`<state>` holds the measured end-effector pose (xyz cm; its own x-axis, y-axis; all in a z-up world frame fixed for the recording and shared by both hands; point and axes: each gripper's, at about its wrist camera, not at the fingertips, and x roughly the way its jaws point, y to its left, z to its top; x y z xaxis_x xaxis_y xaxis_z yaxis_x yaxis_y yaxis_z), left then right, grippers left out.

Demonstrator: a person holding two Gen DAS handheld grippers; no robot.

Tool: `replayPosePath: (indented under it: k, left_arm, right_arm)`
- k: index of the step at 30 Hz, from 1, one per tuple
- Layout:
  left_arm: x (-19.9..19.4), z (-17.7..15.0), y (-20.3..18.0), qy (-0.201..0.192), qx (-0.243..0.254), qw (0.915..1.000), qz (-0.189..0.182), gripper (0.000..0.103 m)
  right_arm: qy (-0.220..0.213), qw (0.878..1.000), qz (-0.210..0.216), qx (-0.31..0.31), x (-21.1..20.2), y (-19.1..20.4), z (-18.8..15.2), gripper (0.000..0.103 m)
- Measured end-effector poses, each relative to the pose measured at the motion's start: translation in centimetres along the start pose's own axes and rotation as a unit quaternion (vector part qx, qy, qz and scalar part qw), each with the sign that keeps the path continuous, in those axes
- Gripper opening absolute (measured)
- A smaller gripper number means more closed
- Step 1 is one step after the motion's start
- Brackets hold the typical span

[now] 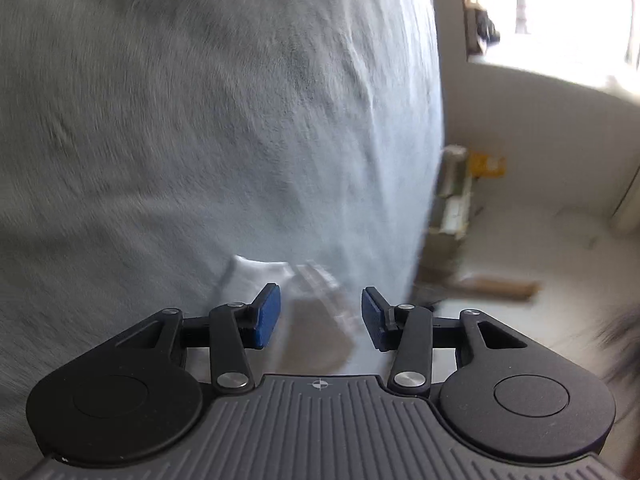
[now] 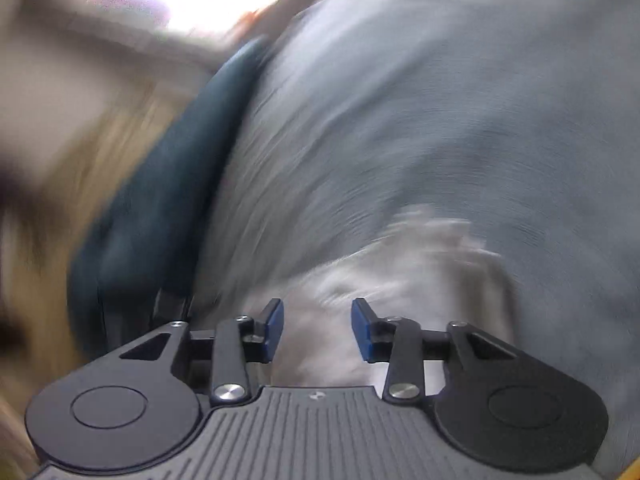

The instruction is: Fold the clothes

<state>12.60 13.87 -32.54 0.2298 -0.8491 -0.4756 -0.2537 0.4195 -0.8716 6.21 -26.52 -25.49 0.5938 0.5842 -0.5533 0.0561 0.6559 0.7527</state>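
A wide grey-blue cloth surface (image 1: pixel 200 120) fills most of the left wrist view. A small white garment (image 1: pixel 256 276) lies on it, blurred, just ahead of my left gripper (image 1: pixel 321 316). That gripper's blue pads stand apart and nothing is pinched between them. The right wrist view shows the same grey-blue surface (image 2: pixel 440 120), with a pale rumpled garment (image 2: pixel 400 272) right in front of my right gripper (image 2: pixel 317 328). Its pads are also apart, hovering over the pale fabric without pressing on it. Both views are smeared by motion.
A dark teal cloth (image 2: pixel 160 184) hangs along the left edge of the grey-blue surface, with tan floor (image 2: pixel 60 184) beyond. Right of the surface in the left wrist view are stacked boxes (image 1: pixel 452 200), a brown board (image 1: pixel 496 286), pale floor and a bright window (image 1: pixel 560 8).
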Motion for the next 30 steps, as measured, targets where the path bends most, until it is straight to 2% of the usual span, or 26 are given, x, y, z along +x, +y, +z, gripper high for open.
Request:
replayPosePath:
  k: [2,4,5,7,10,11,13,15,17,20,21,23,25,26,29,30]
  left_arm:
    - [0.2,-0.4,-0.6,0.009,0.039,0.9987,0.032,0.044]
    - [0.5,-1.1,-0.8,0.021,0.075,0.995,0.062,0.044]
    - [0.6,-1.5,-0.8,0.025,0.094,0.9923,0.076,0.044]
    - [0.8,-2.3,-1.1,0.03,0.124,0.987,0.098,0.044]
    - [0.7,-3.2,-1.8,0.035,0.181,0.974,0.131,0.044]
    - [0.6,-3.5,-2.1,0.037,0.201,0.9685,0.141,0.044]
    - [0.9,-4.2,-2.6,0.046,0.238,0.9578,0.154,0.044]
    - [1.1,-4.7,-3.0,0.055,0.266,0.9492,0.158,0.044]
    - [1.1,-5.1,-3.0,0.065,0.278,0.9459,0.154,0.045]
    - [0.9,-5.6,-2.8,0.083,0.299,0.9402,0.142,0.045]
    - [0.9,-5.7,-2.7,0.09,0.307,0.9378,0.135,0.045]
    - [1.2,-6.0,-2.3,0.101,0.319,0.933,0.132,0.045]
    - [1.1,-6.2,-1.8,0.106,0.335,0.9259,0.139,0.045]
    - [1.5,-6.0,-1.7,0.104,0.341,0.923,0.145,0.045]
    - [2.5,-5.2,-1.6,0.108,0.357,0.914,0.158,0.045]
    - [2.6,-5.0,-1.6,0.112,0.364,0.9107,0.159,0.044]
  right_arm:
    - [0.061,0.992,0.001,-0.109,2.9,2.7,0.5,0.036]
    - [0.105,0.978,-0.022,-0.179,6.1,3.9,0.3,0.03]
    - [0.113,0.973,-0.036,-0.198,7.6,3.8,0.4,0.03]
    - [0.1,0.974,-0.06,-0.194,9.7,2.5,0.9,0.029]
    - [0.029,0.979,-0.122,-0.162,10.4,0.8,1.5,0.029]
    - [0.013,0.981,-0.126,-0.146,9.9,0.5,1.5,0.029]
    - [-0.022,0.984,-0.129,-0.122,8.4,0.4,1.5,0.03]
    - [-0.054,0.98,-0.144,-0.123,5.8,1.0,0.8,0.03]
    - [-0.078,0.977,-0.162,-0.117,2.8,1.4,0.0,0.033]
    - [-0.089,0.974,-0.192,-0.082,-1.6,0.6,-1.8,0.052]
    - [-0.086,0.973,-0.202,-0.067,-2.7,0.1,-2.5,0.058]
    - [-0.072,0.975,-0.209,-0.037,-4.0,-1.0,-3.8,0.059]
    - [-0.035,0.981,-0.188,-0.018,-4.6,-2.2,-5.4,0.059]
    - [-0.013,0.984,-0.178,-0.02,-4.4,-2.5,-6.1,0.059]
    - [0.043,0.979,-0.181,-0.079,-1.9,-2.9,-7.7,0.055]
    - [0.048,0.977,-0.186,-0.096,-1.3,-3.3,-7.8,0.048]
